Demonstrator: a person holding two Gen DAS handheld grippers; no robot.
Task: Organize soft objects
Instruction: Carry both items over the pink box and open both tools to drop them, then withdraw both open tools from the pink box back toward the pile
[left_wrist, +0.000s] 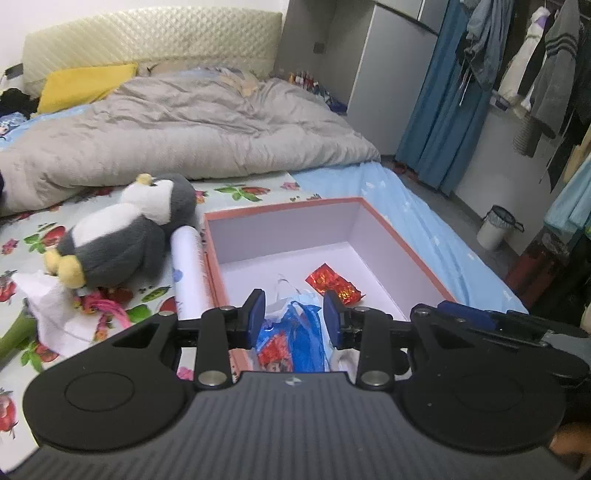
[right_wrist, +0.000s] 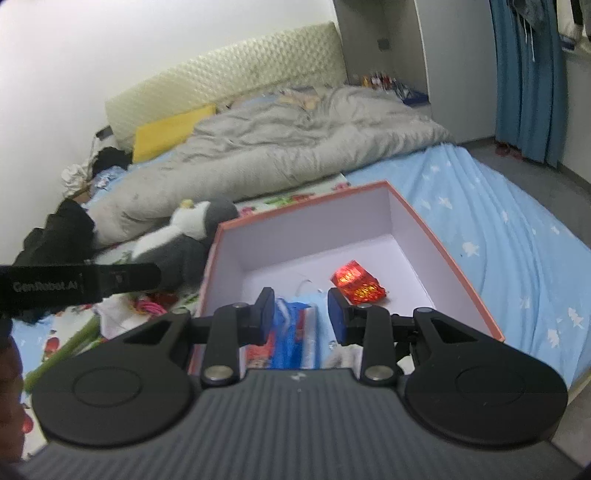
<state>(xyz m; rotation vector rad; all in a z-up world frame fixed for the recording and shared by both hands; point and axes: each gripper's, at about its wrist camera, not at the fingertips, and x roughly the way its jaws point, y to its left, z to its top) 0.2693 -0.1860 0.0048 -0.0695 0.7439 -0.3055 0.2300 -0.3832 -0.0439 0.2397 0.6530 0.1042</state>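
Both grippers, left gripper (left_wrist: 294, 314) and right gripper (right_wrist: 301, 314), hang spread over the box (left_wrist: 402, 240), seemingly empty; next grab the penguin plush (left_wrist: 122, 236) left of it mid-body.

The box (left_wrist: 402, 236) is showing smooth matt white card inside, with a salmon paper edge. In it, the red wrapper (left_wrist: 334, 284) is glinting like crinkled foil, and the blue bag (left_wrist: 306, 332) is shining as thin glossy plastic. The penguin toy (left_wrist: 122, 236) is looking fuzzy, a soft plush. The grey quilt (left_wrist: 184, 129) is lying as rumpled matt cloth. The left gripper (left_wrist: 293, 317) is showing matt black plastic, ribbed casing, dull metal rivets and blue rubbery pads (left_wrist: 256, 317).
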